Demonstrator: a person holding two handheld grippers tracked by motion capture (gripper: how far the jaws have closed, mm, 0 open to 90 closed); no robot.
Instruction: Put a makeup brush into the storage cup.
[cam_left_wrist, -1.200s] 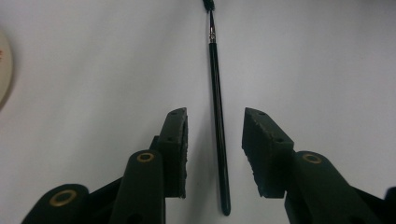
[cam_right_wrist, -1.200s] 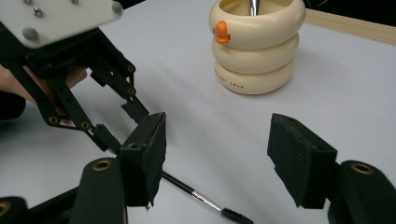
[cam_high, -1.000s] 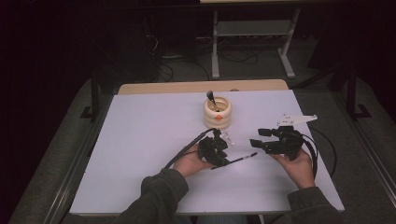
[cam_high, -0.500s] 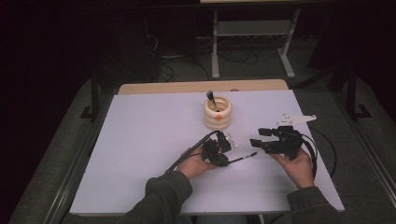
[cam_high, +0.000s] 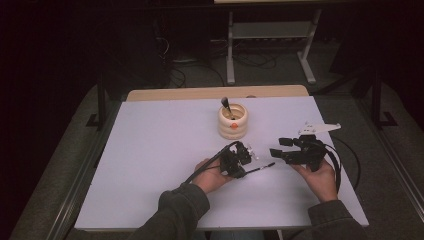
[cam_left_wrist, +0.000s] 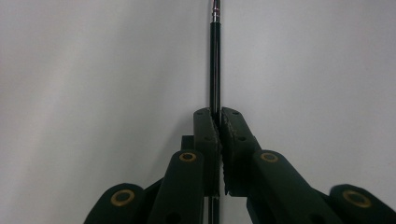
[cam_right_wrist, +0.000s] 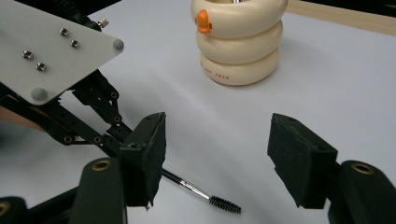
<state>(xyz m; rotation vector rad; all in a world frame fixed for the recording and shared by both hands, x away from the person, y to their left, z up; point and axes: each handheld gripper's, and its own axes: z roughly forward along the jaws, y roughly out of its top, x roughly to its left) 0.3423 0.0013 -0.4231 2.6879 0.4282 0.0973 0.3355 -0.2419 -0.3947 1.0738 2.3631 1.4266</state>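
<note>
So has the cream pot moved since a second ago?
No. In the high view the cream pot sits at the same spot beside the table's wooden far edge, with the dark stick in it.

Black brush (cam_high: 257, 168), cream holder (cam_high: 233, 121)

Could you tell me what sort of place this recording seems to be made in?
Probably a dim lab or recording room: a plain white table, cables across the dark floor, and a metal stand behind.
</note>
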